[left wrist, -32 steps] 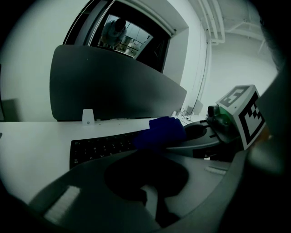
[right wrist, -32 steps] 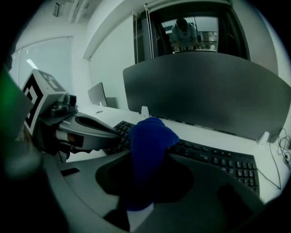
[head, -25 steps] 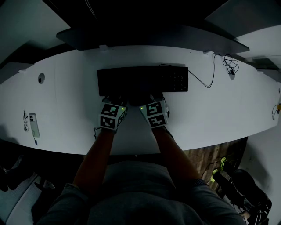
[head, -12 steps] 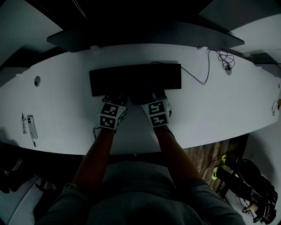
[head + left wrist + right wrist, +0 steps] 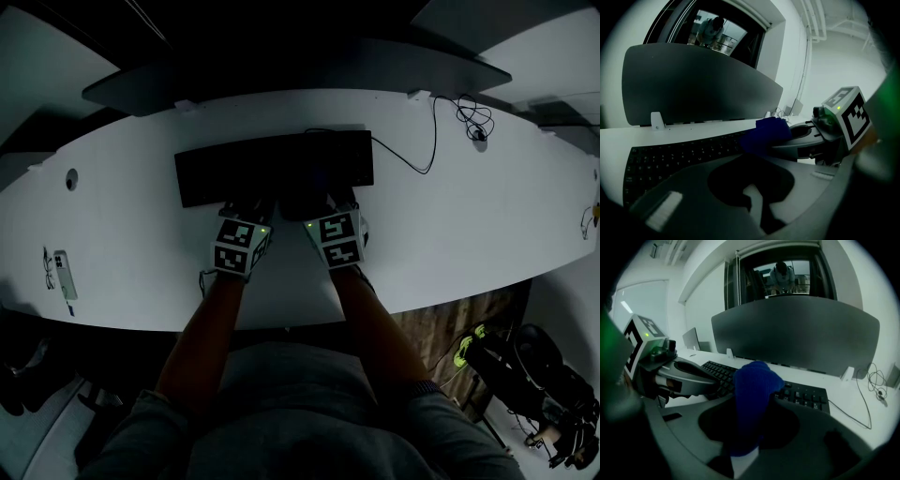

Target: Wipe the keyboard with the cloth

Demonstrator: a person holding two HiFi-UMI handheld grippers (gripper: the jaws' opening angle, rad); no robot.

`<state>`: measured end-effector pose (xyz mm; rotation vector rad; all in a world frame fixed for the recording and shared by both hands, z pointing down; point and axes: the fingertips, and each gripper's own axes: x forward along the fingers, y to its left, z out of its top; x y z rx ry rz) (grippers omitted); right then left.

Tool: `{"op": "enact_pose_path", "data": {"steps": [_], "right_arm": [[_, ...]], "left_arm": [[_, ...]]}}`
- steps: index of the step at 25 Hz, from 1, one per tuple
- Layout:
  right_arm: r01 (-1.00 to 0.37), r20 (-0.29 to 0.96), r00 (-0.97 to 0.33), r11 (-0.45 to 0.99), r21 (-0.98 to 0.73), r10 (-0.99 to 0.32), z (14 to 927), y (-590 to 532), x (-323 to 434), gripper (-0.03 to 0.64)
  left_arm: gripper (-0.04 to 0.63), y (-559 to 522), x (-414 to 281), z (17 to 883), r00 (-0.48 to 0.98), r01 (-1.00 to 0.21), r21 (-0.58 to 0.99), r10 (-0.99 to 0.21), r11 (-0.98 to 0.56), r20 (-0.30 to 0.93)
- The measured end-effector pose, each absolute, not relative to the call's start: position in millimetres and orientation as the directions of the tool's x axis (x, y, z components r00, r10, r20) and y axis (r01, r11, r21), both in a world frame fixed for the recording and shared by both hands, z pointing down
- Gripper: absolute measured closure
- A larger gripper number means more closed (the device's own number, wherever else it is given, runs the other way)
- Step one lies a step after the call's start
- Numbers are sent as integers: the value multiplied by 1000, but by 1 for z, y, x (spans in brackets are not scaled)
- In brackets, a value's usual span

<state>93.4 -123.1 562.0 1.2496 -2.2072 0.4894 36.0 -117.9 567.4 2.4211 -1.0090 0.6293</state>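
Item: black keyboard (image 5: pixel 274 169), lying at upper centre of the head view on a white desk (image 5: pixel 450 234). Its cable (image 5: pixel 412 161) ran off to the upper right.

Item: blue cloth (image 5: pixel 752 394), bunched and standing up at centre of the right gripper view, over the keyboard's near edge. We could not tell whether it touched the keys.

Item: right gripper (image 5: pixel 325 202). We found its jaws clamped on the cloth's lower end.

Item: left gripper (image 5: pixel 246 204), just beside the right one at the keyboard's near edge. We found its jaws drawn together with nothing between them.

Item: grey divider panel (image 5: pixel 693 89), upright behind the keyboard.

Item: small white device (image 5: pixel 60 274), at the desk's far left, well apart from the keyboard.
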Motion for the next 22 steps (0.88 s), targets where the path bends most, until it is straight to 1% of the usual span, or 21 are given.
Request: {"op": "enact_pose_path", "data": {"steps": [5, 22], "right_arm": [[-858, 619, -424, 513, -40, -661, 561, -122, 99, 494], [-884, 622, -381, 466, -29, -684, 562, -121, 155, 494]], "left_arm": [[588, -119, 50, 568, 634, -734, 218, -533, -644, 560], [588, -120, 95, 571, 657, -706, 221, -506, -673, 559]]}}
